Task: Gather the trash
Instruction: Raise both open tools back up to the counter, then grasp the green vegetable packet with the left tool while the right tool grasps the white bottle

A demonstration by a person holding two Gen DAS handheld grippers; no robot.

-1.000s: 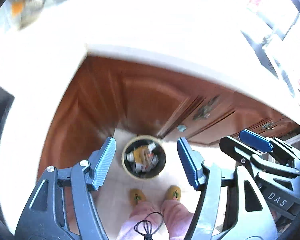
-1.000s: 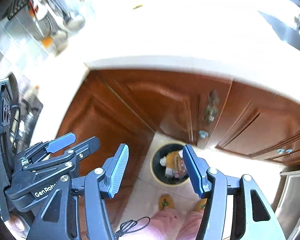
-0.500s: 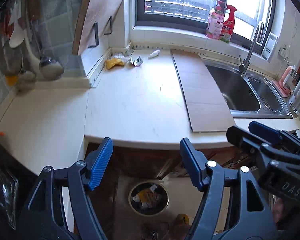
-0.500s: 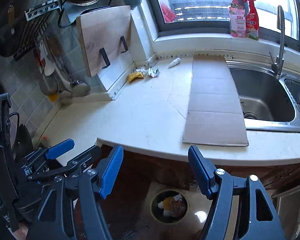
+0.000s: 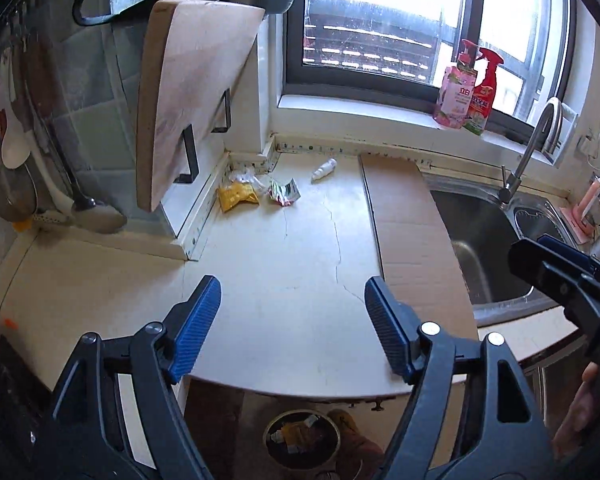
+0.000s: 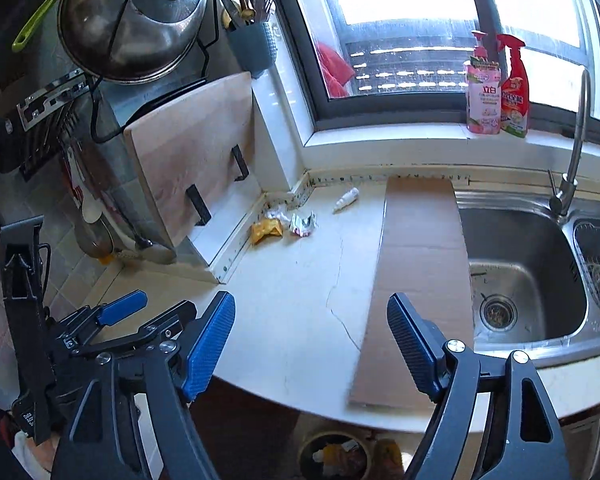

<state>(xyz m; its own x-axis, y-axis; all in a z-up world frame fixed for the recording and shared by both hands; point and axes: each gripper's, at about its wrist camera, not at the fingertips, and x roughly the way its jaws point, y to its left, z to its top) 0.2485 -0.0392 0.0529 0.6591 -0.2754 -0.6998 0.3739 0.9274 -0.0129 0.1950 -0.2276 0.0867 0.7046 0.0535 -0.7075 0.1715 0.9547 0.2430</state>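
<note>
Three trash items remain at the far back of the surface (image 5: 284, 280), near the corner under the cutting board (image 5: 188, 92): yellow wrapper (image 5: 237, 196), crumpled packet (image 5: 285, 191), small white tube (image 5: 324, 169), its long axis slanting toward the window. All lie ahead of both tools, well apart. Left tool (image 5: 293, 330) and right tool (image 6: 311, 344) are opening, nothing between the jaws. The left tool judges nearer to the wrappers.
</note>
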